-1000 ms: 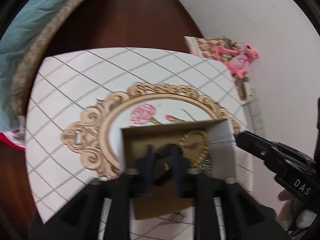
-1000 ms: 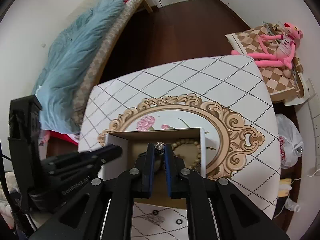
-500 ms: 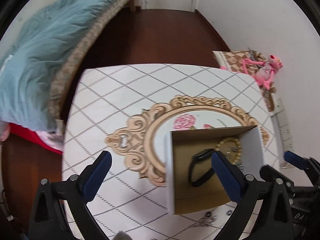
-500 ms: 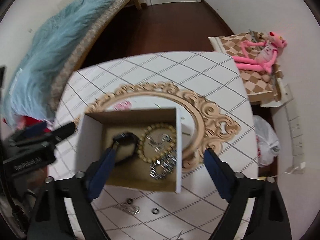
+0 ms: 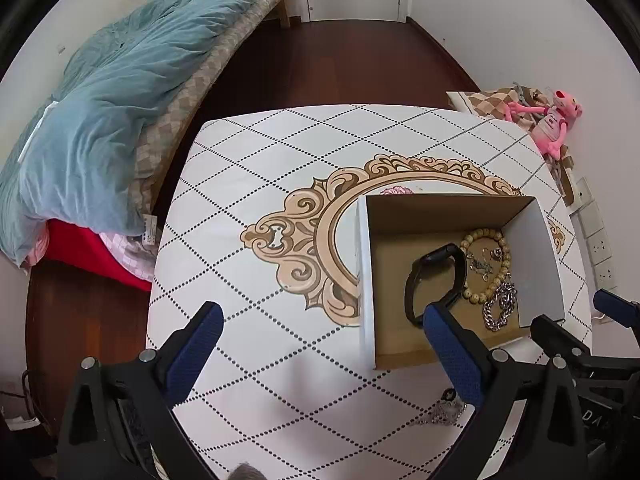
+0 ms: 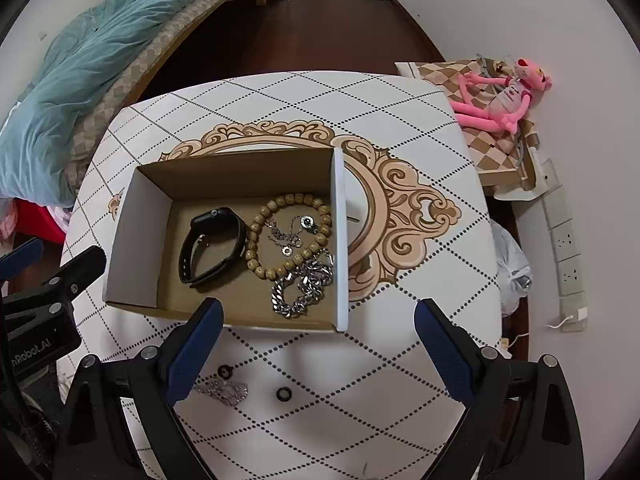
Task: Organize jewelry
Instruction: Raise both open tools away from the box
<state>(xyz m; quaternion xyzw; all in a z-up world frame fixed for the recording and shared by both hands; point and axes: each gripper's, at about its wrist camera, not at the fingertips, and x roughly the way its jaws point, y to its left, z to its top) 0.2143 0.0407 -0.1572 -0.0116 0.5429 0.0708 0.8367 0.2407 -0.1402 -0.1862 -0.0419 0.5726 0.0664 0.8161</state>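
Both jaws stood spread wide, holding nothing. Box (image 6: 224,236) sat on the bench (image 6: 400,360) already carrying the watch (image 6: 212,244), bead bracelet (image 6: 288,236) and heavy silver chain (image 6: 304,284).

What remained loose lay on the bench short of the box's near wall: a crumpled thin chain (image 6: 224,390) and two small dark rings (image 6: 225,372) (image 6: 284,393). From the right gripper (image 6: 316,356) these sat low and left of centre, the thin chain just beside my left blue pad (image 6: 192,348), its long axis roughly across my view. The ring at centre sat between the pads, slightly below them.

From the left gripper (image 5: 320,356) the same thin chain (image 5: 440,414) appeared low right, mostly hidden by the right finger.

I judged the right hand nearer; the next pick needed a drop straight down and slightly back.
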